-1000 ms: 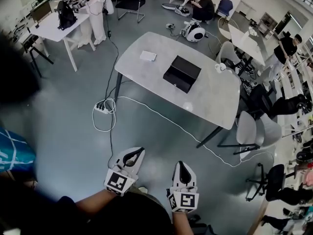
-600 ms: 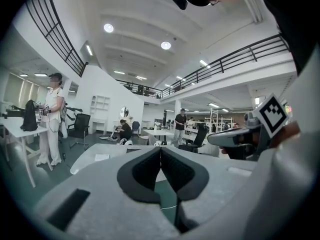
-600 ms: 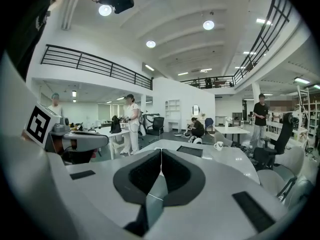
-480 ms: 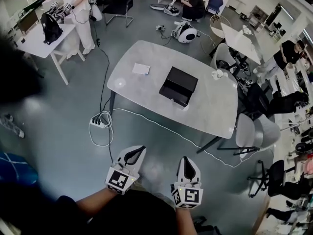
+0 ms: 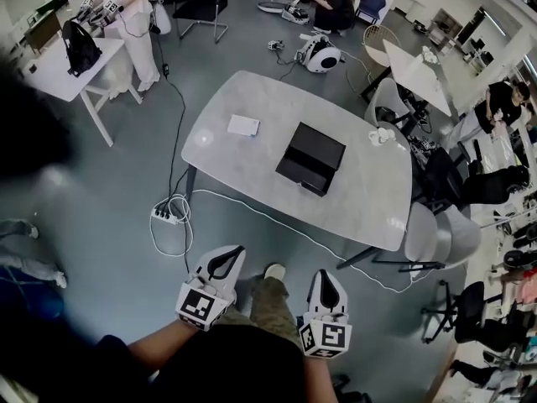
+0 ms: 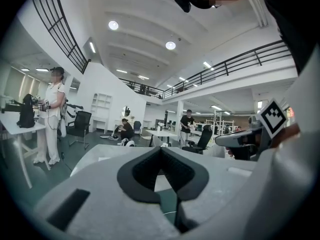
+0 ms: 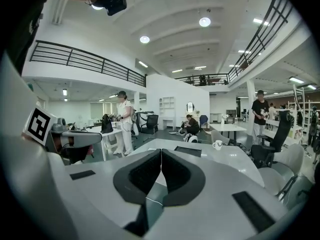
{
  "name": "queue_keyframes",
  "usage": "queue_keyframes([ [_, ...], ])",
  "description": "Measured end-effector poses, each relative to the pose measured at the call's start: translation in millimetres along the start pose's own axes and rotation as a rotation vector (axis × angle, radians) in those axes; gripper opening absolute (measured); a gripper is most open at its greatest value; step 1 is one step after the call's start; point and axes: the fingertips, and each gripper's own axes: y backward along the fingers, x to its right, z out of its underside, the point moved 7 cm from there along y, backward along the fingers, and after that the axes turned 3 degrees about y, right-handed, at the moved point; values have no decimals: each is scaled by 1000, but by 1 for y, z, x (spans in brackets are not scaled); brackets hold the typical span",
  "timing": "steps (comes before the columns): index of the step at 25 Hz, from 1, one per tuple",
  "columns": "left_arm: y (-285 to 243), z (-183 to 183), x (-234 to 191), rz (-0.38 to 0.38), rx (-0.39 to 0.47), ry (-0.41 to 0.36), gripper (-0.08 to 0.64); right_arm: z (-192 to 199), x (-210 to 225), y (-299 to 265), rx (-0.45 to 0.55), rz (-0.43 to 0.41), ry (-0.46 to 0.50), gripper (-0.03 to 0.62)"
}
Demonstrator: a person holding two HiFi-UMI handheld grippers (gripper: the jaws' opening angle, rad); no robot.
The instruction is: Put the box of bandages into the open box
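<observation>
The box of bandages [image 5: 243, 125], small, flat and white, lies on the left part of the grey table [image 5: 361, 200]. To its right sits the black open box [image 5: 311, 158], seen again as a dark slab [image 7: 187, 151] in the right gripper view. Both grippers hang over the floor well short of the table's near edge. My left gripper [image 5: 227, 255] is shut with nothing in it, its dark pads meeting at the tip [image 6: 161, 149]. My right gripper [image 5: 325, 277] is also shut and empty [image 7: 161, 151]. Both point towards the table.
A power strip with looped cables [image 5: 164, 215] lies on the floor by the table's left leg. Grey chairs [image 5: 436, 229] stand at the table's right end. A white mug [image 5: 382, 135] sits on the far right corner. Other people stand and sit at the back of the room.
Both grippers, still shut, have been carried forward towards the table, which now lies nearer in the head view. My leg and shoe have come into view between them.
</observation>
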Motion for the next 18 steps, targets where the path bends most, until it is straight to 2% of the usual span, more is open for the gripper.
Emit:
queue_keyframes([
  [9,-54,-7,-45,-92,7,6,17,-12,18,-96,40,-113,4,12],
  [18,-174,-25,-87,-163,-42,26,17,-40,83,-223,36,-233,7,12],
])
